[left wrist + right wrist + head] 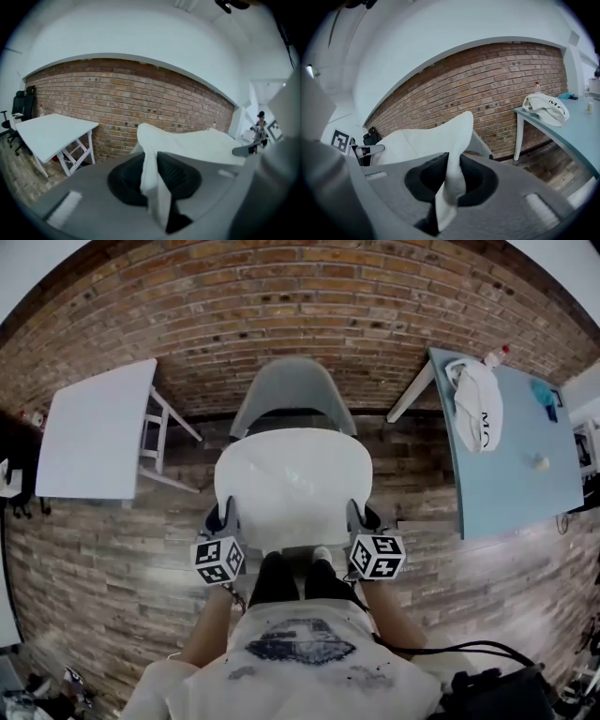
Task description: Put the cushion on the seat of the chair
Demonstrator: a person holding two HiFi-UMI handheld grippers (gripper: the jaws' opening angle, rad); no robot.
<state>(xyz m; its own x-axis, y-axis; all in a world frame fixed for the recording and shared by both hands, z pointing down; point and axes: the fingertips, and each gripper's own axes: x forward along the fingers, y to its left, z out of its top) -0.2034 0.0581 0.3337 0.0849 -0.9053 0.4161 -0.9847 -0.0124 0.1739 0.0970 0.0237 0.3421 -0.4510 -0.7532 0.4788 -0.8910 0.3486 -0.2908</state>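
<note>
1. Head view: the white cushion (pixel 292 484) hangs between the left tool (pixel 225 517) and the right tool (pixel 362 517), each gripping one side edge, with its long axis running tool to tool. The grey chair (pixel 292 388) is straight ahead of both tools and about equally near each. Its seat is hidden under the cushion. My guess is the move is forward and down.
2. Left gripper view: the left tool (pixel 157 185) is clamped on a cushion (pixel 201 143) edge fold, and the rest spreads to its right. There is a white surface (pixel 49 131) to its left and a brick wall (pixel 140 101) ahead.
3. Right gripper view: the right tool (pixel 450 183) is clamped on the cushion (pixel 417 138) edge, and the rest spreads to its left. A blue surface (pixel 572 129) to its right carries a white bag (pixel 546 110). The floor is wood plank.
</note>
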